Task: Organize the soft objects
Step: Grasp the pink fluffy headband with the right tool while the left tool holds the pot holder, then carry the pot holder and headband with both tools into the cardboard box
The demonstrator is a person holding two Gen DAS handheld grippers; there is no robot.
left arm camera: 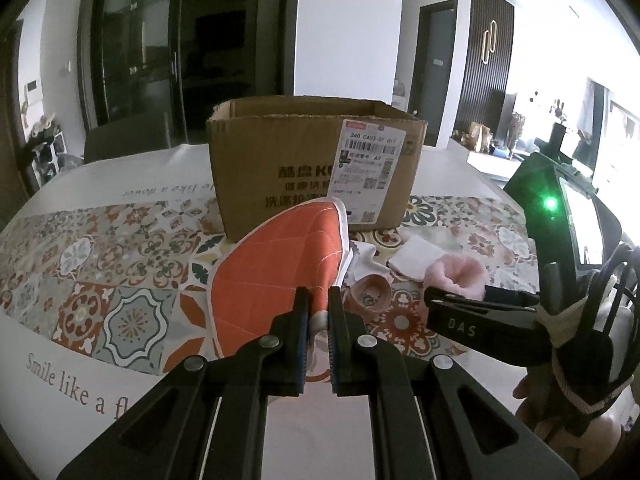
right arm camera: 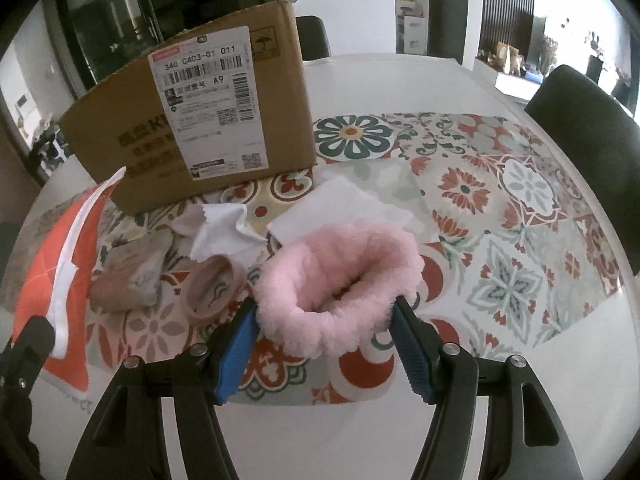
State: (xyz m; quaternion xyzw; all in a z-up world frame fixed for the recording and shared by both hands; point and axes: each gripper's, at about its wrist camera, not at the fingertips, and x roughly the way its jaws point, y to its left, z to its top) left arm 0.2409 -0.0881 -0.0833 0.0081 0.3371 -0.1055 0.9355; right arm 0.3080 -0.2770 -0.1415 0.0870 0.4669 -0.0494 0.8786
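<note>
Between the left gripper's (left arm camera: pixel 319 312) closed jaws, the left wrist view shows an orange quilted cloth (left arm camera: pixel 276 276) pinched, lifted before the brown cardboard box (left arm camera: pixel 280 168). Only the right wrist view shows the right gripper (right arm camera: pixel 324 314) spread around a pink fluffy band (right arm camera: pixel 340 272), pads seemingly touching; contact is unclear.

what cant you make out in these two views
- Cardboard box inside: both views, its own front wall hides it.
- Orange mitt underside: left wrist view, it faces away.
- Right tongs on the pink fluffy band: right wrist view, fluff hides any pad contact.
</note>
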